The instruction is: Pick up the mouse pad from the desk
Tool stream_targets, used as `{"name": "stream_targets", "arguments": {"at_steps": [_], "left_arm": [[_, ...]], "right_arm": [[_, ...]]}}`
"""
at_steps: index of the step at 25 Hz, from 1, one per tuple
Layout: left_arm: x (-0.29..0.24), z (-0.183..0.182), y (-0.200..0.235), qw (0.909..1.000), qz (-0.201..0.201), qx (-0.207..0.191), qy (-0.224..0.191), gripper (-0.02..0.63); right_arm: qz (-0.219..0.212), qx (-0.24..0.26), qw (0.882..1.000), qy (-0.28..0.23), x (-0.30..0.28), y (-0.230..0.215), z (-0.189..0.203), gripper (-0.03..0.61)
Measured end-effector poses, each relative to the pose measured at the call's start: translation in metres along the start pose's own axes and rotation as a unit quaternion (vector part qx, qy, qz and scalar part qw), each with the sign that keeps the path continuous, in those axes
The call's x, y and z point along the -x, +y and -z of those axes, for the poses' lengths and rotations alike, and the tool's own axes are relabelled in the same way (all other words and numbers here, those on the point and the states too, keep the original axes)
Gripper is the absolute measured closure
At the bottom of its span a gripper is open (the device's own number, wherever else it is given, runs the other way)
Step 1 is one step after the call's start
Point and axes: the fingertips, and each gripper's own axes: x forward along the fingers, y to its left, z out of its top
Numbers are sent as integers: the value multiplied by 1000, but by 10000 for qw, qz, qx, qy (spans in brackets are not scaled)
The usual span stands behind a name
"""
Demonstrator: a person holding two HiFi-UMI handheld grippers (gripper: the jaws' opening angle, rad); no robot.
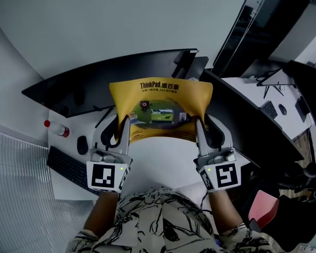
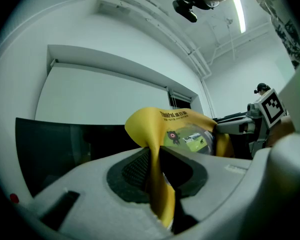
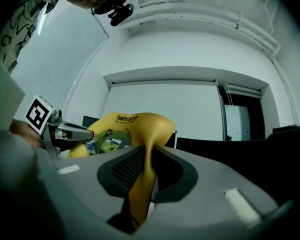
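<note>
Already clear of the desk (image 1: 163, 146), the yellow mouse pad (image 1: 160, 107) stretches left to right, its two ends pinched equally by left gripper (image 1: 122, 126) and right gripper (image 1: 200, 126).

A dark monitor (image 1: 121, 73) barred the way ahead — a second monitor (image 1: 242, 115) the right. A keyboard (image 1: 68, 167) and bottle (image 1: 57, 129) crowded the left of the desk (image 1: 163, 157).

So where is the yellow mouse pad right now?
In the head view the yellow mouse pad is in the middle, held up off the desk, pinched between the left gripper and the right gripper, in front of the dark monitor.
</note>
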Motion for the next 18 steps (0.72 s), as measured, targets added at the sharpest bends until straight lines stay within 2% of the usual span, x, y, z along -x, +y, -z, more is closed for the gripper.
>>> {"name": "stream_targets", "arguments": {"at_steps": [18], "left_arm": [[3,-3,-1,10000,-5,-14,-5,543]], "right_arm": [[33,19,10000,17,-1,-1,1,505]]}}
